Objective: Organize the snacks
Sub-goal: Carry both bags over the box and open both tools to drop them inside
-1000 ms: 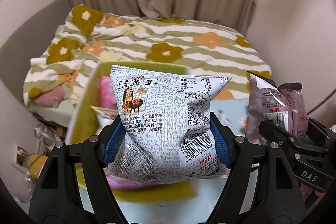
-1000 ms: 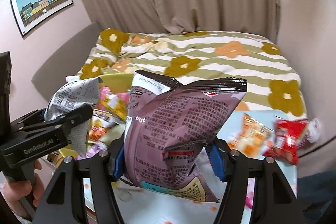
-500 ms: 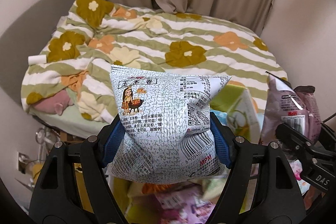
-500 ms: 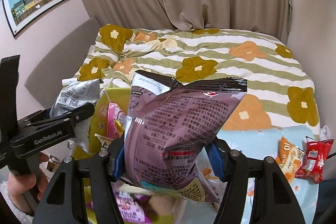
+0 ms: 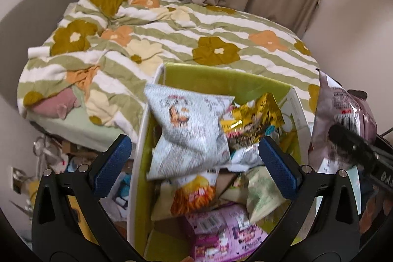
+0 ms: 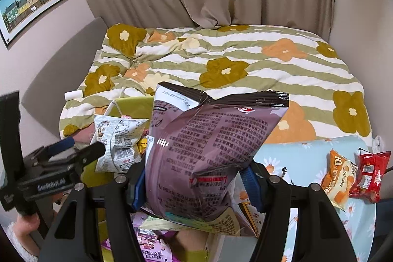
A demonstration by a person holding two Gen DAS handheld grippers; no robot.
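Left gripper jaws have just sprung wide, and the white snack bag sits blurred between them, apparently clear of both pads, over the green bin (already crowded with packets). Right gripper clamps the purple bag just right of it.

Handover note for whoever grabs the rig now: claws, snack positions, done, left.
Left claw: open, jaws have just been opening; the white-grey snack bag is free of the pads and lies over the pile in the green box.
Right claw: shut on the purple snack bag, held above the box.
Done: white-grey bag released into the box, which already holds several packets.
Left: drop the purple bag in, then fetch the orange packet and red packet lying on the blue floral cloth to the right.
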